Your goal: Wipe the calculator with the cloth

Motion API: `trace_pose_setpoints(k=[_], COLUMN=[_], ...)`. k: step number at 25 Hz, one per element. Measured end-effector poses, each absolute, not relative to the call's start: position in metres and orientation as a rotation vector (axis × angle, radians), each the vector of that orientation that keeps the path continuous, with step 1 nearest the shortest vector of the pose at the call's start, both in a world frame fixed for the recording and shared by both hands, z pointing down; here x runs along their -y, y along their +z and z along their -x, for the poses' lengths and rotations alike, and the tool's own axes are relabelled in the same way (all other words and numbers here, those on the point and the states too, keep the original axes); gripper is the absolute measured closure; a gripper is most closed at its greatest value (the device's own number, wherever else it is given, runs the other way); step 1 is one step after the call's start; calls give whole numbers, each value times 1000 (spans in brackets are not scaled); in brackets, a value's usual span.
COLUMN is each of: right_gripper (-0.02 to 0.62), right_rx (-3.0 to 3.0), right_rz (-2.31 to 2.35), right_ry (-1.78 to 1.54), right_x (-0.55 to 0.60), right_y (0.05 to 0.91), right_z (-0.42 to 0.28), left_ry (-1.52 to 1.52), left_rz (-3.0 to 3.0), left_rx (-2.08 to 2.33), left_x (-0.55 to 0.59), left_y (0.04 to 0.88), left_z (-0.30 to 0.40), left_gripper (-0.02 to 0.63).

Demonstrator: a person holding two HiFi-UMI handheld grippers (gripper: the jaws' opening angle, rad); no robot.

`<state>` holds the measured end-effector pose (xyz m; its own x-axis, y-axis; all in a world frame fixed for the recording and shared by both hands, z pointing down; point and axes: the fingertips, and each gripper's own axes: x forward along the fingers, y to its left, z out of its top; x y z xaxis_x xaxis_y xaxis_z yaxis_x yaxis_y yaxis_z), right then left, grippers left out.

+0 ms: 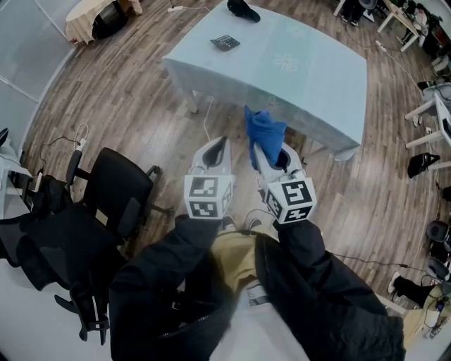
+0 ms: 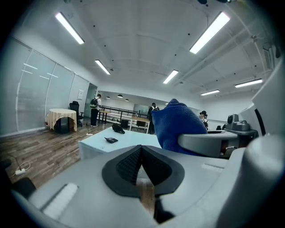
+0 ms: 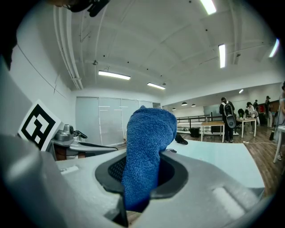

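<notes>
The dark calculator [image 1: 225, 43] lies on the far left part of the pale blue table [image 1: 303, 77], well ahead of both grippers. In the left gripper view the calculator [image 2: 111, 140] is small and distant. My right gripper [image 1: 270, 156] is shut on the blue cloth [image 1: 263, 132], which sticks up out of its jaws, and that cloth [image 3: 146, 147] fills the middle of the right gripper view. My left gripper [image 1: 217, 147] is held beside it, shut with nothing in it, its pads [image 2: 133, 161] pressed together. Both grippers hang over the wooden floor, short of the table's near edge.
A black object [image 1: 243, 10] lies at the table's far edge. A black office chair [image 1: 113, 190] stands on the left, and a white cable [image 1: 206, 120] trails on the floor by the table. Desks and chairs [image 1: 430, 113] stand at the right. People [image 2: 94, 109] stand far off.
</notes>
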<state>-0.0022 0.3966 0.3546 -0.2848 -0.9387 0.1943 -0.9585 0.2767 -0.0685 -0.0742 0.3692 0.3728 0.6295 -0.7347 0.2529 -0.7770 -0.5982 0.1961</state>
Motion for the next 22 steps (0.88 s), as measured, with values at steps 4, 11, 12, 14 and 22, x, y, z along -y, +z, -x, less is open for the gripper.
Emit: trace_pose_setpoints(k=[4, 11, 12, 14, 22], right_gripper=[511, 509, 509, 509, 509], right_rx=[2400, 2370, 2367, 2367, 2421], right_rz=[-1817, -1826, -1828, -1832, -1789], right_ry=[272, 309, 312, 319, 341], right_x=[-394, -389, -387, -379, -308], right_y=[360, 369, 370, 370, 376], right_z=[3, 5, 3, -2, -16], left_ry=[208, 220, 219, 222, 256], left_rz=[-2563, -2543, -2542, -2540, -2504], left_rx=[1213, 1165, 1158, 1154, 1227], left_x=[-366, -357, -355, -348, -282], left_y=[378, 392, 393, 394, 402], left_z=[77, 72, 70, 66, 62], left_gripper=[615, 615, 615, 615, 615])
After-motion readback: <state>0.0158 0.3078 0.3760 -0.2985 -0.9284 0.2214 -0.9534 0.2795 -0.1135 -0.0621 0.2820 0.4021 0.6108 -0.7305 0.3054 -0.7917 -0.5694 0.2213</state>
